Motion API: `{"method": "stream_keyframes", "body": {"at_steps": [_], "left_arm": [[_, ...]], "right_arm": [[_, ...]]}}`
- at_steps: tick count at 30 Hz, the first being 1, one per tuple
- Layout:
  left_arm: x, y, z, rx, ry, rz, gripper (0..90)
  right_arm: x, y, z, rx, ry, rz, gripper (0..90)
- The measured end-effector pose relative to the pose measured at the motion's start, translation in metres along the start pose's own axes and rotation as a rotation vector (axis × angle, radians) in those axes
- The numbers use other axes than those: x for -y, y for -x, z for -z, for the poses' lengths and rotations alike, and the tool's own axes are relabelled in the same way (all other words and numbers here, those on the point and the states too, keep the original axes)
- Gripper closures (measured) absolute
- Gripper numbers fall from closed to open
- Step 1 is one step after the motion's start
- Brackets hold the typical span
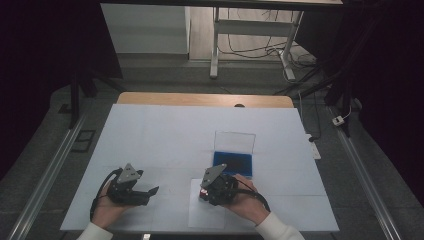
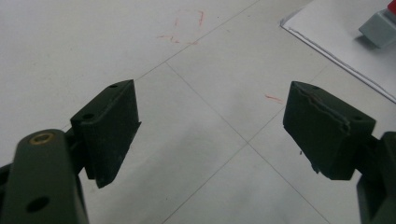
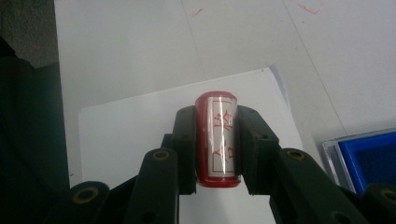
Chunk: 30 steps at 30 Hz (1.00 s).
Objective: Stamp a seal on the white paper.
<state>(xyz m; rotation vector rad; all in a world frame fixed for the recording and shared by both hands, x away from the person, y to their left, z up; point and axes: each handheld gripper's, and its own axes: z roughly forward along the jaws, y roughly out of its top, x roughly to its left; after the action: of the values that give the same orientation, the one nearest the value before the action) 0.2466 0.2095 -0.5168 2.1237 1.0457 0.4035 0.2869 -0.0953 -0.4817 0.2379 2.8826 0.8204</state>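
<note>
While the right tongs (image 3: 217,140) are clamped on a red seal stamp (image 3: 218,140), pads pressing its two sides, the stamp hangs just above a white sheet of paper (image 3: 126,135) at the near edge of the table (image 1: 150,135). From the right gripper view its long axis runs out along the jaws, so one end points ahead and the other back toward the hand; the silvery face with red characters is turned up at the camera. From the high view the right tongs (image 1: 206,192) are tipped down over that same sheet (image 1: 200,217), and a bit of red stamp (image 1: 203,192) peeks out under them.

Just beyond and slightly to the right sits the blue ink pad (image 1: 232,164) in its open case, clear lid (image 1: 234,140) standing up behind it. It shows again as a blue corner (image 3: 369,158) at the right edge of the right gripper view. So the pad lies ahead of the stamp, the paper directly below it. I would judge that the coming move hinges on turning whichever end carries the seal face downward, onto pad or paper; I can't tell which end that is.

The left tongs (image 1: 145,192) rest on the table well to the left, jaws spread wide with nothing between them, so the right hand (image 1: 245,202) is plainly the nearer one to the work.
</note>
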Motion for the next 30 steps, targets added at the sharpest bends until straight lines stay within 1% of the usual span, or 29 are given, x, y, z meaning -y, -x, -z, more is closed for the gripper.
{"method": "stream_keyframes", "body": {"at_steps": [3,11,17,20,23,24,27,30], "left_arm": [[0.0000,-0.0001,0.0000,-0.002,0.000,0.000,18.5],[0.0000,0.0000,0.0000,-0.001,0.000,0.000,18.5],[0.0000,0.0002,-0.0003,-0.002,0.000,0.000,18.5],[0.0001,-0.0001,-0.0002,-0.002,-0.003,-0.001,18.6],[0.0000,0.0002,-0.0002,-0.002,-0.004,-0.003,18.6],[0.0000,0.0003,-0.0003,-0.002,-0.003,-0.003,18.6],[0.0001,0.0002,-0.0006,-0.003,-0.004,0.000,18.7],[0.0002,0.0002,-0.0012,-0.004,-0.005,0.002,18.7]], "right_arm": [[-0.0007,-0.0004,-0.0007,-0.004,-0.007,0.011,69.2],[-0.0006,-0.0010,-0.0028,0.001,-0.005,0.010,69.2],[-0.0001,-0.0005,-0.0054,0.008,-0.023,0.011,69.2],[0.0008,0.0011,-0.0069,0.000,-0.013,-0.003,69.2],[0.0013,0.0029,-0.0069,-0.006,-0.017,-0.013,69.2],[0.0010,0.0029,-0.0067,-0.007,-0.022,-0.024,69.2],[0.0010,0.0045,-0.0076,-0.017,-0.017,-0.025,69.2],[-0.0007,0.0051,-0.0077,-0.022,-0.034,-0.024,69.2]]}}
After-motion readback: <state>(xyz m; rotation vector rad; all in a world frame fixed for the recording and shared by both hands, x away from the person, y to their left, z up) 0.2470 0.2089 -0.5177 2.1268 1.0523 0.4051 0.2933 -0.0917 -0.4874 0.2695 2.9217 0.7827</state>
